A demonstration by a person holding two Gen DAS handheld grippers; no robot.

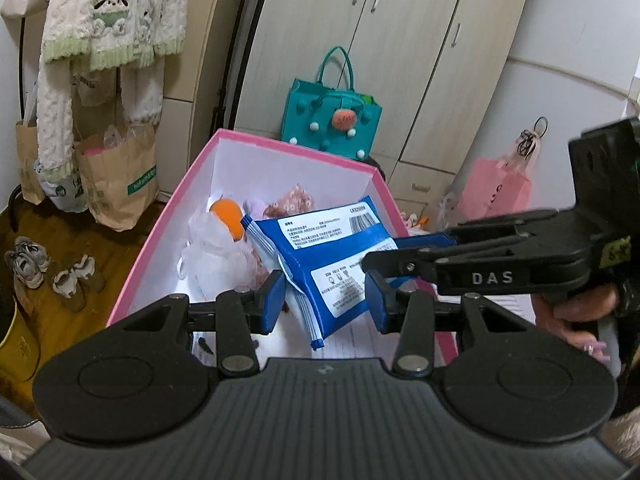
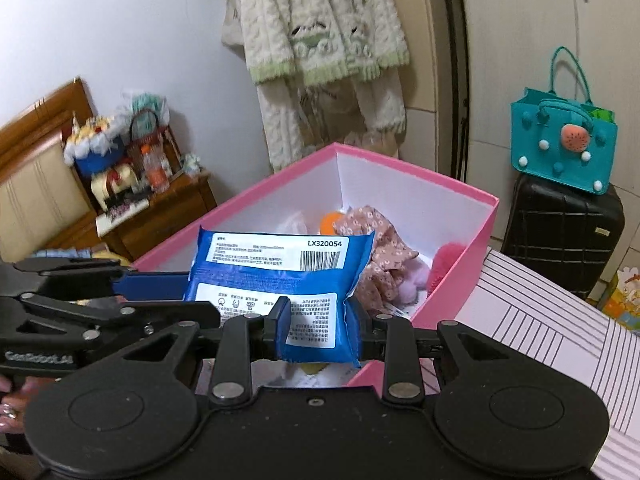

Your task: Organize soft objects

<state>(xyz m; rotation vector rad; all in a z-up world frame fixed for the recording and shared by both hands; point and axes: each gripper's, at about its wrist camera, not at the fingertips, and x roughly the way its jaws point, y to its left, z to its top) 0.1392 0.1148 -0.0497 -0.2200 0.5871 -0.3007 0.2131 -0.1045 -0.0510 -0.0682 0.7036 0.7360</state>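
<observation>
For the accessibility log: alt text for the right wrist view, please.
A blue wipes packet is clamped in the right gripper above an open pink box holding floral fabric and a pink pouf. The left gripper reaches in beside the packet.

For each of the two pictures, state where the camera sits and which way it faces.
Left wrist view: mounted on the left gripper, facing the open pink cardboard box and cream wardrobe; the right gripper and a hand enter from the right.
Right wrist view: mounted on the right gripper, facing the box's far corner; the left gripper crosses at left.
Shared: blue plastic wipes pack, box, teal felt bag.
</observation>
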